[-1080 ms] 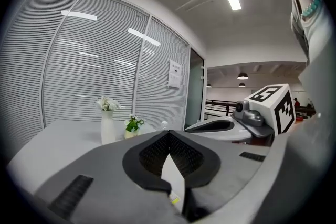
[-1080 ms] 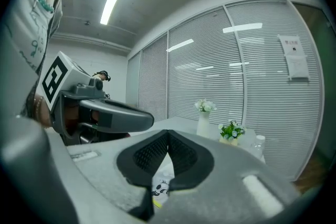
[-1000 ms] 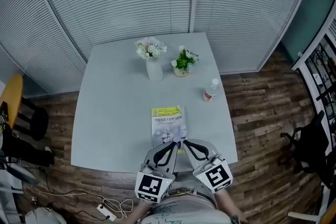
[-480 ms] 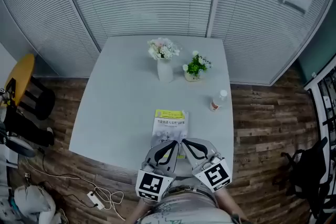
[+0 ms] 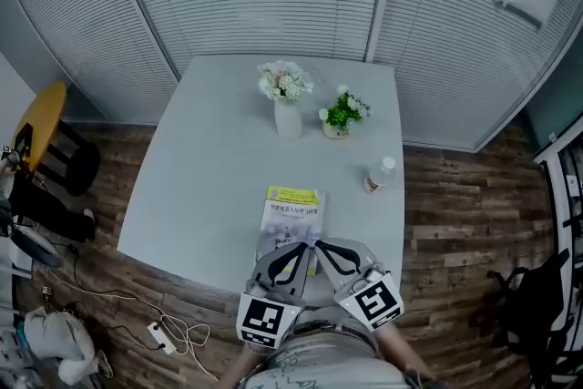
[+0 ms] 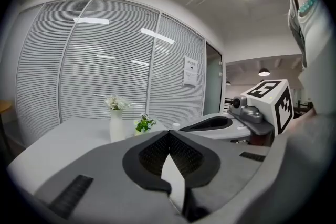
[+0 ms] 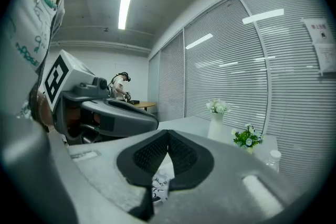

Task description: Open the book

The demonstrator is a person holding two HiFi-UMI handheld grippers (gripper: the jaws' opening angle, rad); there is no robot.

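Left hand-held gripper [image 5: 304, 248] low over the near edge of the pale grey square tabletop [image 5: 209, 187], jaws pressed together tip to tip, nothing pinched. Seen along its own jaws, the left hand-held gripper [image 6: 168, 132] with dark ribbed pads meeting at a point. Right hand-held gripper [image 5: 321, 247] just beside it, tips close to the left one's, likewise closed and empty. From its own camera, the right hand-held gripper [image 7: 168, 131] shut the same way.

Thin closed book with a pale printed cover and a yellow band [image 5: 291, 216] flat on the tabletop, right under and ahead of both sets of tips. Yellow band at the end farthest from them, near end covered by the jaws. Hard to say from above whether the tips touch the cover. A patch of the book [image 7: 160, 181] visible in the right gripper view, through the gap below the closed tips.

Well ahead of the left hand-held gripper, a white vase of pale flowers [image 5: 288, 109]. Just to the right of that, a small pot with a green plant [image 5: 340, 117]. Ahead and to the right of the right hand-held gripper, nearer than the pot, a small clear plastic bottle with a white cap [image 5: 378, 176].
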